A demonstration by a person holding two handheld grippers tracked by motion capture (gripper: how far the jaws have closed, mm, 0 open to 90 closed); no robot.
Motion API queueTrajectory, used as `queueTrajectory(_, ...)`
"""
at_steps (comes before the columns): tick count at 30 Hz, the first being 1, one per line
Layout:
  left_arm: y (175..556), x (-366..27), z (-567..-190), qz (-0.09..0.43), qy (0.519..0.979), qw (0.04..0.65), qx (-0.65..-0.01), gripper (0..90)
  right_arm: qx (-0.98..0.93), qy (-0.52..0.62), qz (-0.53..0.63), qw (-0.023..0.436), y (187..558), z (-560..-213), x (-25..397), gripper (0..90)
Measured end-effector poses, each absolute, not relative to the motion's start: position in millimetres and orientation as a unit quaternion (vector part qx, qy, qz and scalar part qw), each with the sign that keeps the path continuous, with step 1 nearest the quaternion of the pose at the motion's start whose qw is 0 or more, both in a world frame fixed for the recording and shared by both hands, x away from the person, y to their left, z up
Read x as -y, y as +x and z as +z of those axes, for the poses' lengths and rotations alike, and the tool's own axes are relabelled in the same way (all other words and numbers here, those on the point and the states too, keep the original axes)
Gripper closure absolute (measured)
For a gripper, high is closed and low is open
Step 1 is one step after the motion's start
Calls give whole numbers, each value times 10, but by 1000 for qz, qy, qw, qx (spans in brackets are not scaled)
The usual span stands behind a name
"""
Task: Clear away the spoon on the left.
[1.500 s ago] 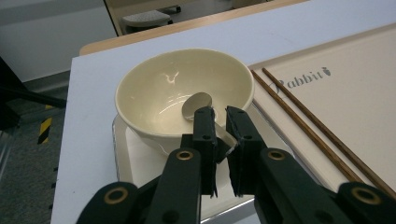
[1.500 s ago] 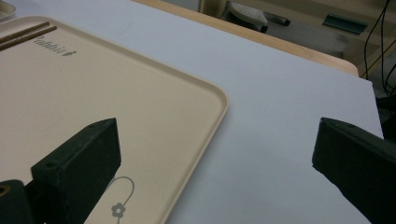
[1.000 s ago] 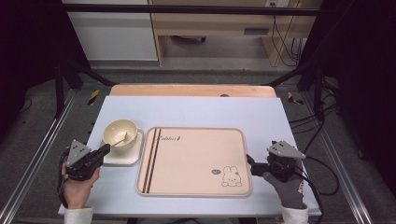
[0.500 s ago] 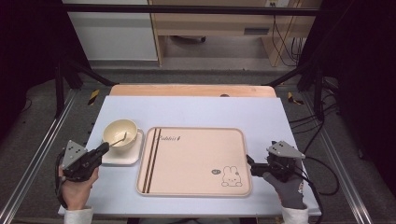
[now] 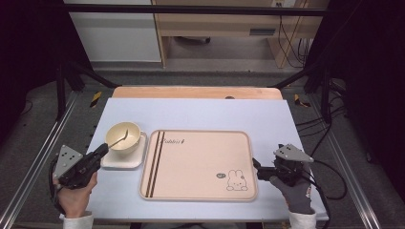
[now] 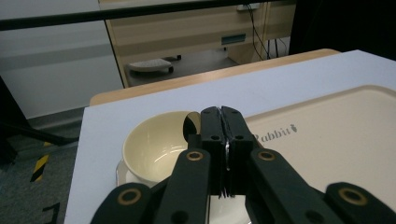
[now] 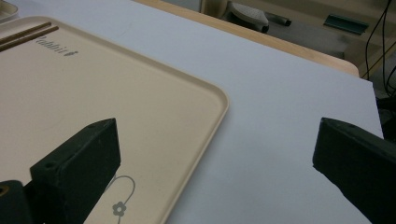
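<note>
Holding the spoon point(image 5: 118, 138) handle clamped in our left gripper point(image 6: 223, 122), we have its head resting in the cream bowl point(image 5: 122, 137) on the square plate point(image 5: 122, 161), left of the tray point(image 5: 197, 162); nothing is on the tray yet. Our right gripper point(image 7: 212, 154) hangs open at its corner. The tray reads "Rabbit"

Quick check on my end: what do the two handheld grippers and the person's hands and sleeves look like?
Both the left gripper and right gripper are black with riveted jaws, each topped by a grey three-cornered plate and trailing a black cable. The right hand wears a grey glove; the left hand is ungloved. Sleeve cuffs are white.
</note>
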State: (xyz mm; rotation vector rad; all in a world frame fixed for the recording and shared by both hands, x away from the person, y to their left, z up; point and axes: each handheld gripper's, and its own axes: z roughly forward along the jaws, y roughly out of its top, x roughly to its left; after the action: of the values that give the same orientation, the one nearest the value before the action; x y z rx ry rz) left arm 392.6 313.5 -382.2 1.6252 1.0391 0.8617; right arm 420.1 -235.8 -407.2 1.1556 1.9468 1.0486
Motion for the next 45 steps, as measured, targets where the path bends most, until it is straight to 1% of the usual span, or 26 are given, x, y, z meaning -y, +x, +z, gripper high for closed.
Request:
queueTrajectory(9,3801,-3101,-3683,361,656,516,-415,887,-740,438,399,317,4201,-4072,2358,11)
queueTrajectory(20,3723,-3009,-3607,361,655,533,-396,887,-741,438,398,317,4201,-4072,2360,11)
queueTrajectory(45,3794,-2608,-3684,336,700,522,-355,887,-744,437,396,314,4208,-4086,2346,10)
